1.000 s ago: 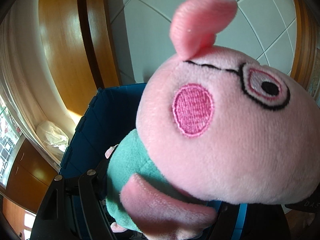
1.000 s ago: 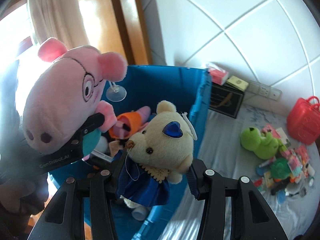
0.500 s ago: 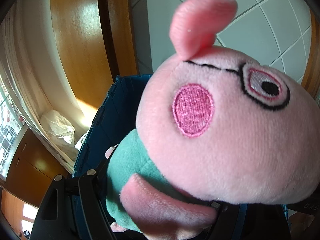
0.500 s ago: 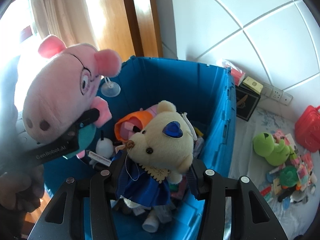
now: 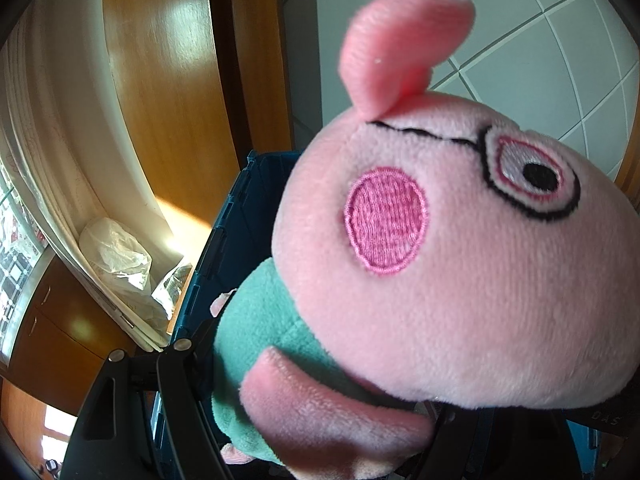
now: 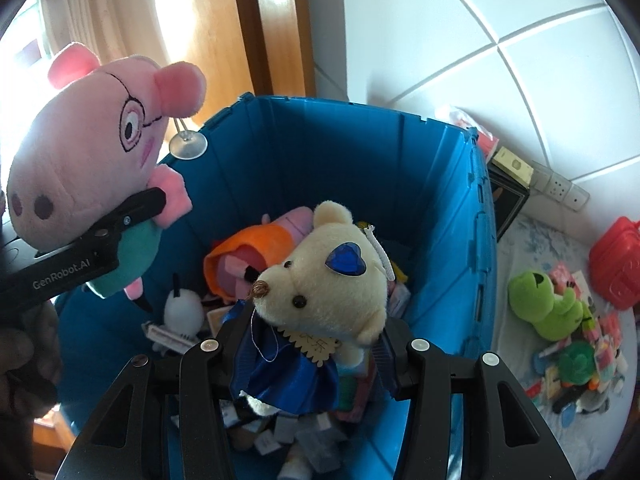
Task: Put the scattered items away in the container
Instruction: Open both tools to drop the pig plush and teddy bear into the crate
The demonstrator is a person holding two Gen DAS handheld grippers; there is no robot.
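Pink plush filled the left side of the scene: the pig toy (image 6: 100,160), in glasses and a teal shirt, hung in the left gripper (image 6: 136,216), whose black fingers were clamped across its body just under the head. In the left wrist view the same pig toy (image 5: 460,260) blocked nearly everything, with only a strip of the blue crate (image 5: 240,216) showing behind it, so how it sat between the fingers was clearer from the other camera. It was held above the crate's left edge, not yet inside.

Further right, the blue crate (image 6: 452,216) stood open against the tiled wall, already holding an orange-and-pink plush (image 6: 256,252), a small white toy (image 6: 182,312) and loose boxes at the bottom. Over its middle, the right gripper (image 6: 308,360) was closed on the cream teddy bear (image 6: 332,276), pinching its blue satin dress, with the bear's head tilted above the fingers and the crate's contents directly below.

Right of the crate, on the pale cloth, a green frog plush (image 6: 548,304), a red plastic case (image 6: 618,264) and a heap of small oddments (image 6: 576,364) lay outside.

Both toys seemed to be at the point of release. The next move likely called for lowering each a little into the opening, bringing the pig further inward past the rim, then spreading the fingers so the soft bodies dropped free; afterwards the frog and the litter remained to collect.
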